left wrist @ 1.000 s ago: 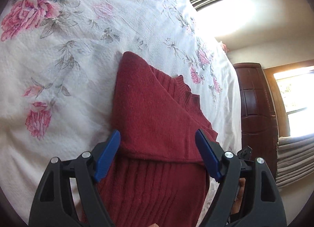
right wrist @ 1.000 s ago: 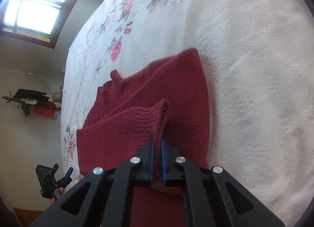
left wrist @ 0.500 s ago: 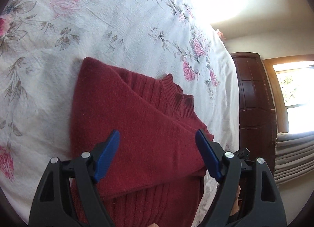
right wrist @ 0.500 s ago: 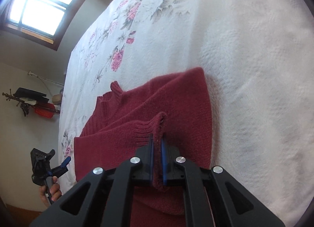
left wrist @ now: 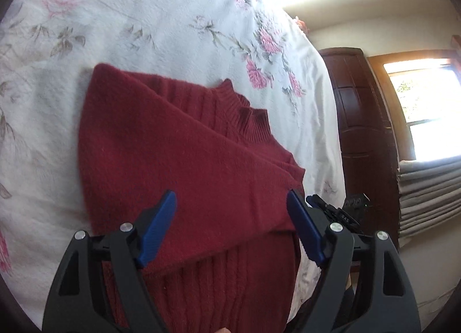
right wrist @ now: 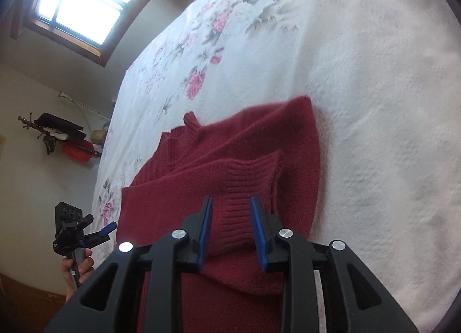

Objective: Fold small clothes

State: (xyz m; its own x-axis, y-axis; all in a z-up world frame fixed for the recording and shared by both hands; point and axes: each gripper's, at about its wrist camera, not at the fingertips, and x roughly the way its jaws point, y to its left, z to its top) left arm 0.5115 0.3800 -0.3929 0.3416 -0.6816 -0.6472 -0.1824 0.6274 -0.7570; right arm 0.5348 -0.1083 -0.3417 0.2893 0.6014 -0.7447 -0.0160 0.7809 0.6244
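Lying flat on floral bedspread (left wrist: 161, 16): red knit sweater (left wrist: 178, 142), sleeve folded across chest. Left gripper (left wrist: 230, 217) spread wide above it. Right gripper (right wrist: 230, 223) parted, jaws either side of ribbed cuff (right wrist: 247, 177), not pinching.

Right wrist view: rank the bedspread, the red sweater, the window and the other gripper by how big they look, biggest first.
1. Bedspread, filling most of the frame.
2. Red sweater.
3. Window.
4. Left gripper, smallest.
The window is far off, so its rank reflects apparent size only.
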